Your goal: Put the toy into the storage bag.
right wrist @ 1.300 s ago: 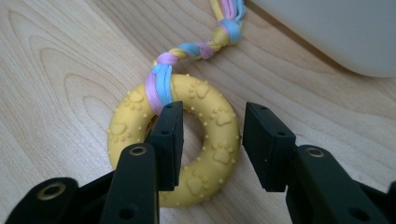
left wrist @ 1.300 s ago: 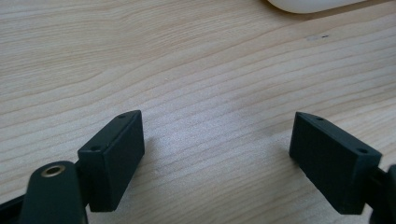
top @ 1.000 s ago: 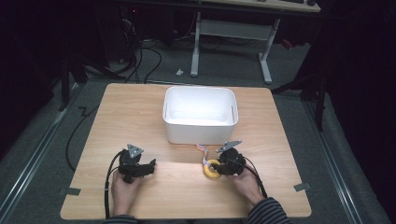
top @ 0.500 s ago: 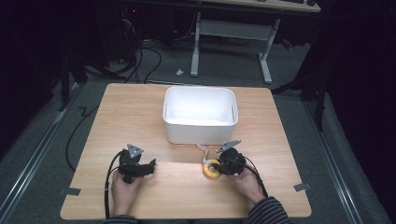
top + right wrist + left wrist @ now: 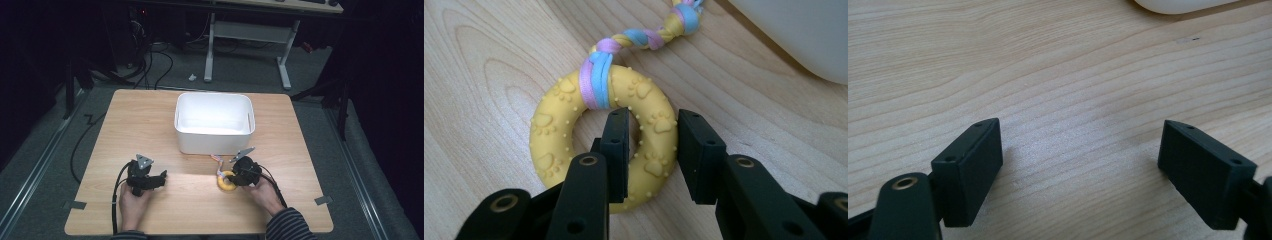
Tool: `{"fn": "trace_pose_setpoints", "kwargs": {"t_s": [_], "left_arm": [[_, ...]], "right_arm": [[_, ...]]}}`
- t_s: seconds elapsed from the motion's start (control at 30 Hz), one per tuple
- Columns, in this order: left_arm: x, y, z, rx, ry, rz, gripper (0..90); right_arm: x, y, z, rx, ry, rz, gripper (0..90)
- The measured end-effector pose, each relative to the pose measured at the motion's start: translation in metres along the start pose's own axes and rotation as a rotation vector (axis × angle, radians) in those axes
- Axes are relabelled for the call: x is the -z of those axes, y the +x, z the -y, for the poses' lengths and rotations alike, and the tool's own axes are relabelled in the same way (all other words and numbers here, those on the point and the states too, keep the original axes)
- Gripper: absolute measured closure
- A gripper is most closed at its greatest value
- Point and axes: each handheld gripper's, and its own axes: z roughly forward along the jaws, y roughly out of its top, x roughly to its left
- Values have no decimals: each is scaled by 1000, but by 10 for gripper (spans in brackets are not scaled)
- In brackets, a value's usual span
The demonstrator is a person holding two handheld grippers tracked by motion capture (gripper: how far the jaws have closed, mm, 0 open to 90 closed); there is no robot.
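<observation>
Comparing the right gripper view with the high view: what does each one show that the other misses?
Right gripper view: paw prints on the yellow ring toy, one jaw through its hole, one outside, clamping its band.

High view: the left gripper resting open on the table, the person's hands, the floor around.

Both: the ring toy, its braided rope, the white bin, the right gripper.

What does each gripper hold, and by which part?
The right gripper clamps the yellow ring toy across its band, one jaw through the hole. The left gripper holds nothing.
</observation>
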Motion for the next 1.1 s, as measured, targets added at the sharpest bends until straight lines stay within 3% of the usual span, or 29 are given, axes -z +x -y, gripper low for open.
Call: {"fn": "trace_pose_setpoints", "kwargs": {"t_s": [0.27,0.47,0.67,0.93,1.1], "left_arm": [[0,0,0,-1,0,0,182],[0,0,0,-1,0,0,181],[0,0,0,-2,2,1,181],[0,0,0,-2,2,0,181],[0,0,0,-1,2,0,181]], "right_arm": [[3,-1,1,-2,-34,-8,678],[18,6,4,25,-73,0,678],[33,6,9,23,-114,-25,678],[53,-3,22,-13,-163,-31,678],[66,-10,37,-32,-175,-4,678]]}}
